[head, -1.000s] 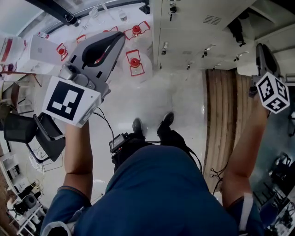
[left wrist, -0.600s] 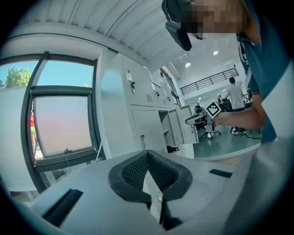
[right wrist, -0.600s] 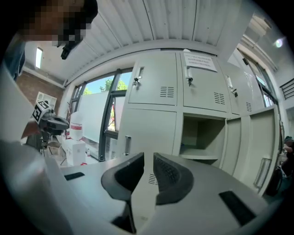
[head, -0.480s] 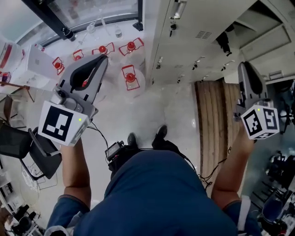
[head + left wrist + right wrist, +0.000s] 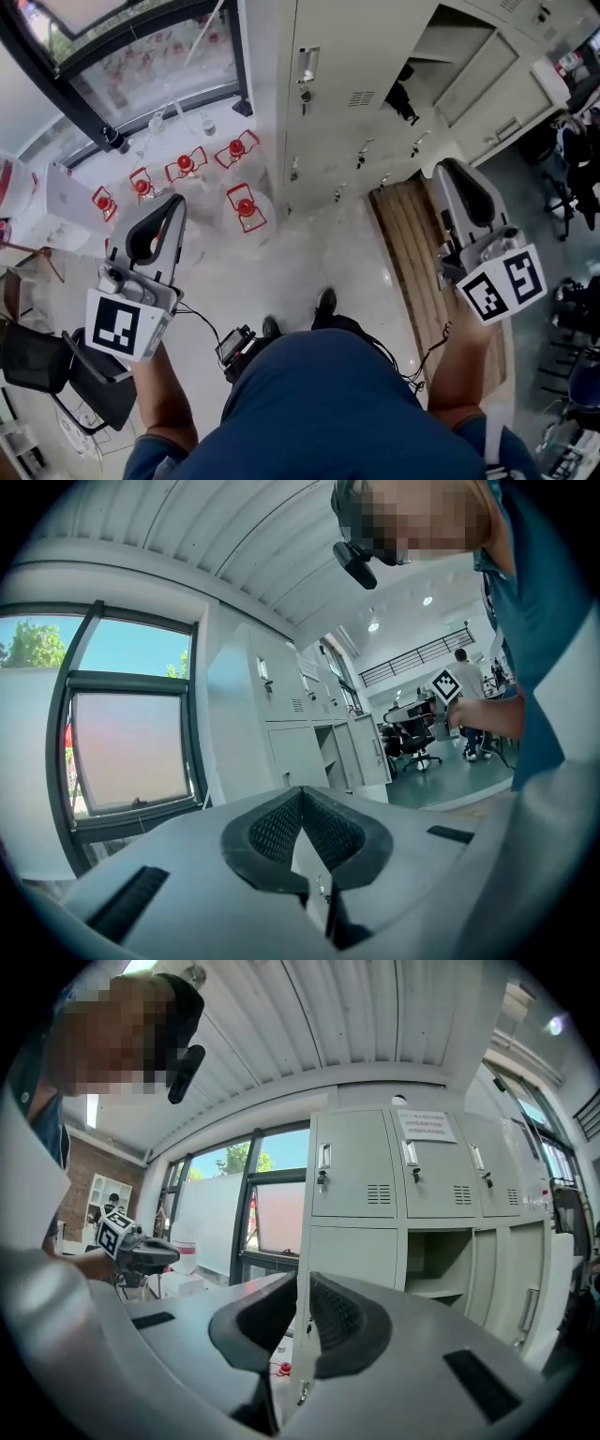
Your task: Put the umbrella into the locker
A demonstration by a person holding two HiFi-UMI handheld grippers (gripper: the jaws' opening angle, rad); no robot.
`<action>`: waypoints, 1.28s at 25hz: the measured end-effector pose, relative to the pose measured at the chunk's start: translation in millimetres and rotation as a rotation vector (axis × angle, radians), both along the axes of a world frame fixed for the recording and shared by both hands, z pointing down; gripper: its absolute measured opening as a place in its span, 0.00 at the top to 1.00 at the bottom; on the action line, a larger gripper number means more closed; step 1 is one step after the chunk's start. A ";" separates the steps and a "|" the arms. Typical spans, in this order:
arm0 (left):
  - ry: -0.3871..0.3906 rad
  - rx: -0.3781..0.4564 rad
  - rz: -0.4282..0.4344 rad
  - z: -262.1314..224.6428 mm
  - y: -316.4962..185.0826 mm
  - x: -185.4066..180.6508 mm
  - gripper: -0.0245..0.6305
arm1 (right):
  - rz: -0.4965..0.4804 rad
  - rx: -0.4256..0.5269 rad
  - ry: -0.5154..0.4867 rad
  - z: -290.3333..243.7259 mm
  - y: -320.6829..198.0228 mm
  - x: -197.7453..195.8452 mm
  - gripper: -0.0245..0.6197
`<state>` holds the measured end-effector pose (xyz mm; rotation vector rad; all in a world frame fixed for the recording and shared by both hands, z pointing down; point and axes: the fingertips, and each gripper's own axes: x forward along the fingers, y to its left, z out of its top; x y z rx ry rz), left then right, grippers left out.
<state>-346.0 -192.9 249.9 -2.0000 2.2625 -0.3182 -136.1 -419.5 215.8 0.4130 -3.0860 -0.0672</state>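
Observation:
A bank of grey lockers [image 5: 347, 103] [image 5: 375, 1185] stands ahead, and one lower compartment [image 5: 459, 56] [image 5: 433, 1262] has its door open. A small dark thing [image 5: 403, 96] hangs at that compartment's edge; I cannot tell what it is. No umbrella shows plainly in any view. My left gripper [image 5: 176, 200] [image 5: 302, 791] is held level in the air, shut, with nothing in it. My right gripper [image 5: 448, 166] [image 5: 303, 1281] points level at the lockers. Its jaws are closing to a narrow gap, and nothing is between them.
Several red-capped water jugs [image 5: 246, 208] stand on the pale floor by the window [image 5: 141, 56]. A wooden bench [image 5: 412, 244] lies along the lockers' foot. Black chairs [image 5: 37, 361] are at the lower left, and office chairs [image 5: 417, 742] stand in the far room.
Both grippers have shifted across the picture, the left lower and the right toward the middle. The lockers and the open compartment now fill more of the top.

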 end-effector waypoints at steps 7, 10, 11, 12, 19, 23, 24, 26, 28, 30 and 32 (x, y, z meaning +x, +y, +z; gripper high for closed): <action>0.008 0.000 0.047 -4.8 17.4 27.7 0.93 | -0.018 -0.043 0.009 -4.8 49.6 31.5 0.87; 0.005 0.000 0.070 -6.3 23.6 38.1 0.93 | -0.019 -0.063 0.018 -1.0 67.5 43.7 0.88; 0.004 -0.002 0.076 -6.6 25.7 41.3 0.93 | -0.016 -0.067 0.020 -0.1 72.6 47.9 0.88; 0.003 -0.003 0.082 -7.0 27.7 44.2 0.93 | -0.013 -0.069 0.023 0.7 77.2 51.9 0.89; 0.007 -0.013 0.114 -6.6 38.8 61.5 0.93 | 0.009 -0.066 0.057 5.8 99.8 72.0 0.90; 0.006 -0.017 0.130 -6.9 42.7 68.7 0.93 | 0.030 -0.067 0.054 5.8 105.7 82.2 0.90; 0.005 -0.016 0.133 -7.4 43.8 70.2 0.93 | 0.035 -0.067 0.054 6.0 107.0 84.4 0.90; 0.002 -0.015 0.137 -7.9 46.5 73.4 0.93 | 0.040 -0.069 0.055 6.9 109.6 88.8 0.90; 0.000 -0.015 0.142 -8.0 48.9 77.1 0.93 | 0.044 -0.070 0.055 7.6 112.3 92.8 0.90; -0.001 -0.017 0.146 -7.9 50.9 80.5 0.93 | 0.046 -0.070 0.055 7.8 115.4 96.3 0.90; -0.005 -0.017 0.148 -9.1 52.7 82.6 0.93 | 0.048 -0.071 0.057 8.2 118.0 99.0 0.90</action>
